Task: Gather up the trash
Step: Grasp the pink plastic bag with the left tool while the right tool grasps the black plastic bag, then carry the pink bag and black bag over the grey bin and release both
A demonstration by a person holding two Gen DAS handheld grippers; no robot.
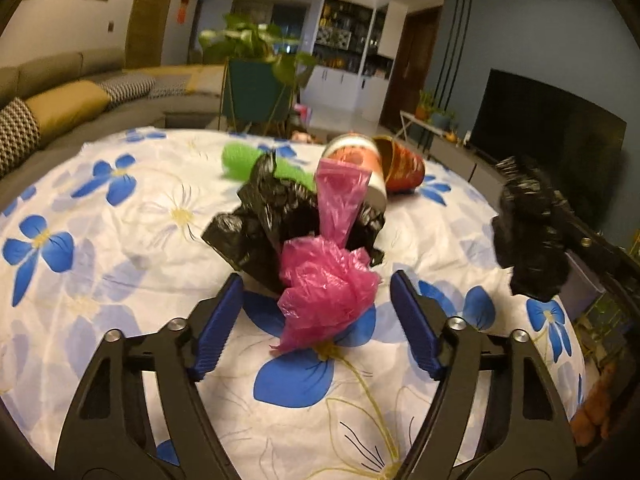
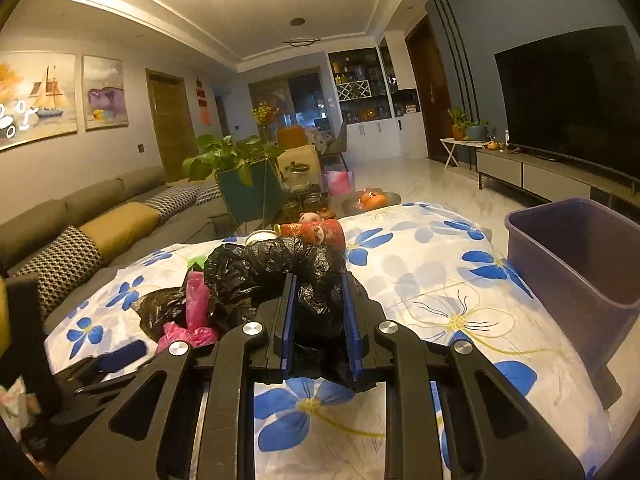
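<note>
A crumpled pink plastic bag lies on the flowered tablecloth, between the blue pads of my left gripper; the pads stand apart from it on both sides, so that gripper is open. Behind it lie a black plastic bag, a green piece and two tipped red paper cups. My right gripper is shut on a second black plastic bag, held off the table; it also shows at the right of the left wrist view as a black bag.
A purple bin stands on the table at the right. The flowered tablecloth covers the table. A sofa runs along the left; a plant stand and a TV lie beyond.
</note>
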